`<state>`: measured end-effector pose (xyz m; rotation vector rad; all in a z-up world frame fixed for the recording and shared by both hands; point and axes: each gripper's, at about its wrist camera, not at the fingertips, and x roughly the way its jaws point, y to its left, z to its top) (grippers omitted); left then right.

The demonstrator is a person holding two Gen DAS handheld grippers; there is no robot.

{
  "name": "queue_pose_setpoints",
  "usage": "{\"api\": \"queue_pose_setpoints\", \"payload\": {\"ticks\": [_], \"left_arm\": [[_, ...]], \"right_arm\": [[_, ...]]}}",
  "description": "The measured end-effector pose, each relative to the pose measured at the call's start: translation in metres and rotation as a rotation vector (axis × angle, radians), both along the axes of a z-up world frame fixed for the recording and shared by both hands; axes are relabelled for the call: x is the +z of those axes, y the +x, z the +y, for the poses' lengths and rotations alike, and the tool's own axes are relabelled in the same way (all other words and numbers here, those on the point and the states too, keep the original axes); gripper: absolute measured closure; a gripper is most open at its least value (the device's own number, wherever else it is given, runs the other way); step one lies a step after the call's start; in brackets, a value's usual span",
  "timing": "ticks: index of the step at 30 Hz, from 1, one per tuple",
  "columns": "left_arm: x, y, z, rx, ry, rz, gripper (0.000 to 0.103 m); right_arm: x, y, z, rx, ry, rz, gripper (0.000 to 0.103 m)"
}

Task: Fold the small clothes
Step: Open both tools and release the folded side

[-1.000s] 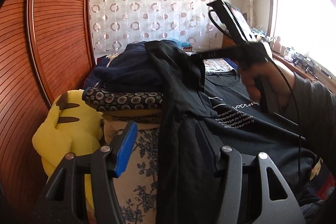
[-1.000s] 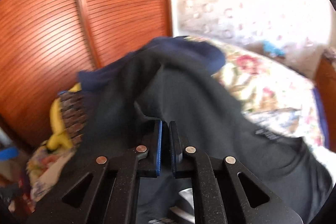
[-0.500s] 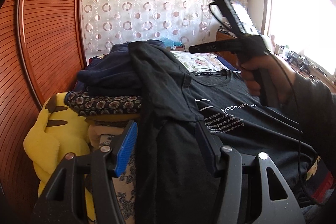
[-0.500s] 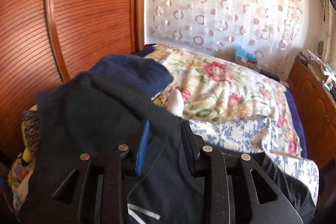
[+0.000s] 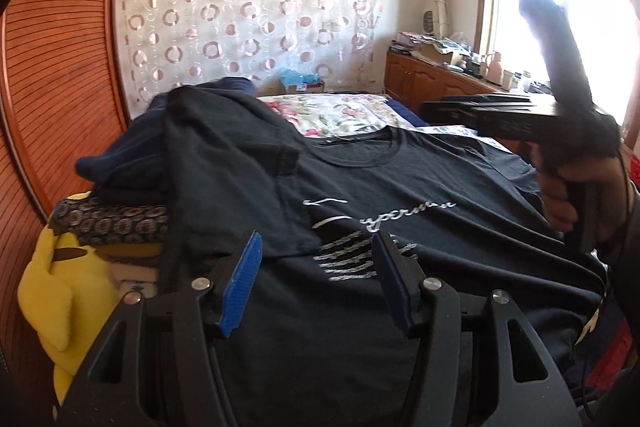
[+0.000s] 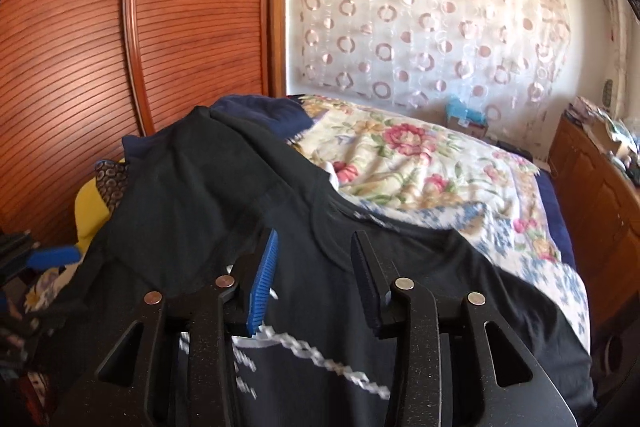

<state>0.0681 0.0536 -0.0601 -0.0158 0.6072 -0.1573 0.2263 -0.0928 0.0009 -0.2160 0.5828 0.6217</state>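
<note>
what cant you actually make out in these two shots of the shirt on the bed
- Black t-shirt lower hem: both wrist views, cut off by the bottom edge and covered by the left gripper and the right gripper.
- Its small printed lines: too small in the left view, blurred in the right.
- Clothes pile under the draped sleeve: hidden by it.
- Items on the cabinet: too small, glare.

Left gripper (image 5: 316, 267) gapes empty; right gripper (image 6: 314, 269) fingers (image 6: 264, 271) opening, empty.

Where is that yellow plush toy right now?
The yellow plush toy sits at the far left of the left wrist view, beside the wooden wardrobe door, under the pile of folded clothes.
</note>
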Motion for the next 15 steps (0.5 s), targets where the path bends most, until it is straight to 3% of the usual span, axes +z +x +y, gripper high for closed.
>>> {"api": "queue_pose_setpoints", "payload": {"ticks": [3,8,15], "left_arm": [[-0.006,0.004,-0.012,-0.016,0.003,0.015,0.046],[-0.015,0.014,-0.022,-0.032,0.01,0.049,0.046],[-0.025,0.03,-0.034,-0.058,0.016,0.099,0.046]], "right_arm": [[-0.005,-0.011,-0.034,-0.043,0.005,-0.001,0.047],[-0.02,-0.028,-0.09,-0.131,0.033,0.031,0.046],[-0.044,-0.041,-0.169,-0.282,-0.008,0.064,0.046]]}}
